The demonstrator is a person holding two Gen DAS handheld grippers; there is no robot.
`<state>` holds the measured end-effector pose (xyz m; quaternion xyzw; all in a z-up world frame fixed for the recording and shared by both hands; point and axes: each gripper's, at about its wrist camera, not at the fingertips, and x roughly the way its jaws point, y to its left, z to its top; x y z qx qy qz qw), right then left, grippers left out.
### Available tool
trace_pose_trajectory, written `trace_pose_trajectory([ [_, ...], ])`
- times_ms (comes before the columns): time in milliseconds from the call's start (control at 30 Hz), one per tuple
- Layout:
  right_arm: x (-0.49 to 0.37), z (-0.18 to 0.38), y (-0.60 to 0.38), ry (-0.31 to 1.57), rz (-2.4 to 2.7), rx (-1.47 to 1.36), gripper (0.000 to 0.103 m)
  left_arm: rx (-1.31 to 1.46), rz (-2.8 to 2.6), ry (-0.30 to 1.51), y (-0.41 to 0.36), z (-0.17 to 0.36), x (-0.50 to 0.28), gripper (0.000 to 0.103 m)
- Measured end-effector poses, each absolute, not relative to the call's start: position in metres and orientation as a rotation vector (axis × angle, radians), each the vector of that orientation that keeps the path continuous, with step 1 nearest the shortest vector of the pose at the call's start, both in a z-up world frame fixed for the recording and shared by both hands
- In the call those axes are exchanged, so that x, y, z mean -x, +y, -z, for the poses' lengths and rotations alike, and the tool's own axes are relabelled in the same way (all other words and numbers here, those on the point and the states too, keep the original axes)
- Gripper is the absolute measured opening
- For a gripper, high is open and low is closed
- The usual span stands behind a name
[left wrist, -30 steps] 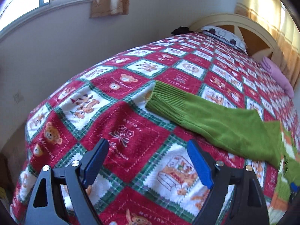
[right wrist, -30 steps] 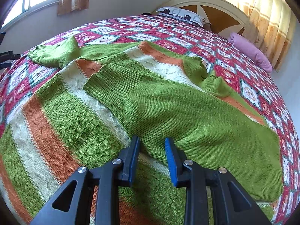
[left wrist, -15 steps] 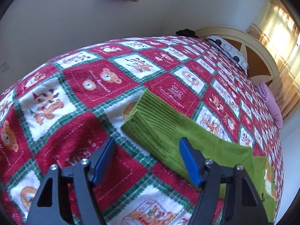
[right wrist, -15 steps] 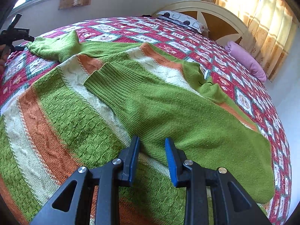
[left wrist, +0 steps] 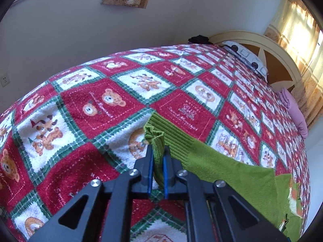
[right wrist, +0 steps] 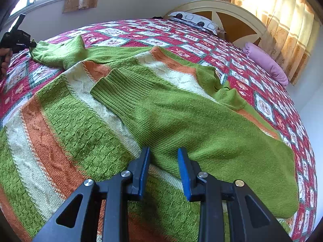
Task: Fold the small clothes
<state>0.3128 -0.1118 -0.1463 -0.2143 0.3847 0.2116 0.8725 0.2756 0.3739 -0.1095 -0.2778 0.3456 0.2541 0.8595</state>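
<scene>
Spread across the bed lies a knitted sweater [right wrist: 84, 133], banded in green, orange and cream, its body filling the lower left of the right wrist view. One plain green sleeve [right wrist: 181, 121] is folded over the body, running from its ribbed cuff near the centre down toward 4 o'clock. The other sleeve [right wrist: 66, 52] stretches out flat toward 10 o'clock, onto the bedspread [right wrist: 262, 104].

At the end of that far sleeve the left claw [left wrist: 158, 155] is clamped tight on the ribbed cuff [left wrist: 155, 139]; the knit is bunched into a small upright fold between the blue pads [left wrist: 166, 171], with the rest of the sleeve trailing off toward 4 o'clock in the left wrist view. From the right wrist view the same claw shows as a small black shape at the 10 o'clock edge, with a hand [right wrist: 5, 60] just below it.

The right claw [right wrist: 163, 157] hovers above the folded sleeve near 6 o'clock, its jaws partly apart and nothing between them.

Beyond the sweater, the bedspread is a red, white and green patchwork with teddy bears. A patterned pillow [right wrist: 195, 22] sits against the cream headboard [right wrist: 232, 10] at 12 o'clock, a pink pillow [right wrist: 264, 64] lies toward 2 o'clock, and sunlit curtains [right wrist: 282, 20] hang behind.
</scene>
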Motion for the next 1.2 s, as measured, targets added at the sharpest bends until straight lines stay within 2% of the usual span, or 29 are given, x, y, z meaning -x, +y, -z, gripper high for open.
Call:
trace_pose_trajectory([
  [200, -0.326, 0.14, -0.123, 0.862, -0.484, 0.347, 0.03, 0.574, -0.502, 0.685, 0.363, 0.085, -0.275, 0.008],
  [267, -0.329, 0.133, -0.131, 0.88, -0.491, 0.302, 0.042, 0.579, -0.479, 0.671, 0.358, 0.074, -0.277, 0.008],
  [333, -0.328, 0.126, -0.135, 0.881, -0.507, 0.288, 0.046, 0.577, -0.443, 0.649, 0.349, 0.057, -0.278, 0.008],
  [633, -0.295, 0.08, -0.155, 0.776, -0.54, 0.274, 0.047, 0.536, -0.301, 0.55, 0.29, -0.017, -0.295, 0.008],
  [900, -0.274, 0.072, -0.181, 0.762, -0.534, 0.258, 0.049, 0.498, -0.173, 0.487, 0.226, -0.066, -0.31, 0.008],
  [1200, -0.252, 0.069, -0.216, 0.771, -0.516, 0.227, 0.049, 0.442, -0.015, 0.462, 0.142, -0.095, -0.333, 0.008],
])
